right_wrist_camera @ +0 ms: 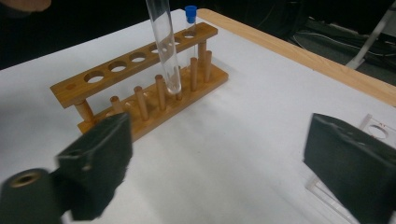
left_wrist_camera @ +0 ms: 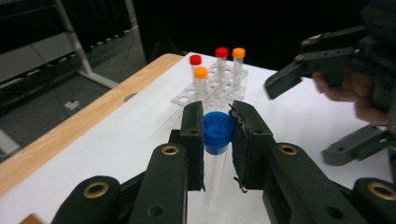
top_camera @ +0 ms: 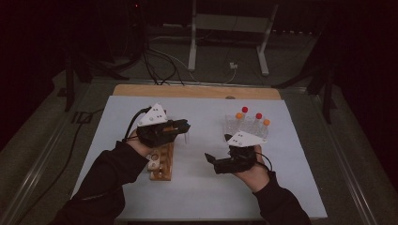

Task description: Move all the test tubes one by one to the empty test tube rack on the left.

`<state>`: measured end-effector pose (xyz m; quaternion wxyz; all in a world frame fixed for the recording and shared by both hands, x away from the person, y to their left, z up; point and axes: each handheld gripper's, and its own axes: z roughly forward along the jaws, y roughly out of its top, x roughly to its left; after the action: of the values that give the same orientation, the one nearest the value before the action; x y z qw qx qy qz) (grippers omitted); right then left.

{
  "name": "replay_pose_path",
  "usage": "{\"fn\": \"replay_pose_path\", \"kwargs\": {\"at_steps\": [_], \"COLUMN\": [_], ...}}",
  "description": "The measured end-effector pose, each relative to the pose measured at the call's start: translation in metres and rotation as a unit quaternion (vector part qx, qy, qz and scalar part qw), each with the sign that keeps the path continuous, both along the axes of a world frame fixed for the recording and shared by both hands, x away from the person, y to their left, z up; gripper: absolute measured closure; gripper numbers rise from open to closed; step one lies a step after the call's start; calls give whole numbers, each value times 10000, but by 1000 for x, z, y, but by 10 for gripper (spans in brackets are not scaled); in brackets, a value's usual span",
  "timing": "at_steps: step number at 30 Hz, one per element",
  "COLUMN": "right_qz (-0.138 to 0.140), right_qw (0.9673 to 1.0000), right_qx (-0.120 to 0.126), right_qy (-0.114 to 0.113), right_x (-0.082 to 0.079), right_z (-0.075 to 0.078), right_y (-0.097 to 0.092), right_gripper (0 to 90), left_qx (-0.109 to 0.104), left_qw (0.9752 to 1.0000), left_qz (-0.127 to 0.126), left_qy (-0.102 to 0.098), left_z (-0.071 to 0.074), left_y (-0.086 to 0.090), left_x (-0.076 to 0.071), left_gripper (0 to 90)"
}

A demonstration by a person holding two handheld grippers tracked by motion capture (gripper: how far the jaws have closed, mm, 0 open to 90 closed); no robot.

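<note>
My left gripper is shut on the blue cap of a clear test tube, which hangs down below the jaws. In the high view this left gripper hovers over the far end of a wooden tube rack. The right gripper view shows the hanging tube in front of the wooden rack, its round bottom near the row of pegs. Another blue-capped tube stands in the rack's far end. My right gripper stands open and empty to the right, its jaws wide apart.
A clear plastic rack with several red- and orange-capped tubes stands at the back right, just beyond my right hand. The white mat ends at a wooden table edge at the far side.
</note>
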<state>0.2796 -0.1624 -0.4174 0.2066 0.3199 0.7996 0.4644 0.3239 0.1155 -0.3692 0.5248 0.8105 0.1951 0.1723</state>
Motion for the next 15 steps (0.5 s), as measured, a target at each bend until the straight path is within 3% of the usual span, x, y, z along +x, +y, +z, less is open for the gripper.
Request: {"fn": "replay_pose_path", "kwargs": {"at_steps": [4, 15], "right_qz": [81, 151], "right_qw": [10000, 9998], "right_qx": [16, 119], "right_qy": [-1, -104], "right_x": [-1, -2], "right_z": [0, 2], "right_y": [-2, -5], "right_gripper": [7, 0], "left_qx": [-12, 47], "left_qw": [10000, 9982], "left_qz": [85, 588], "left_qy": [-19, -99], "left_z": [5, 15], "left_y": [8, 36], "left_x": [2, 18], "left_gripper": [769, 769]}}
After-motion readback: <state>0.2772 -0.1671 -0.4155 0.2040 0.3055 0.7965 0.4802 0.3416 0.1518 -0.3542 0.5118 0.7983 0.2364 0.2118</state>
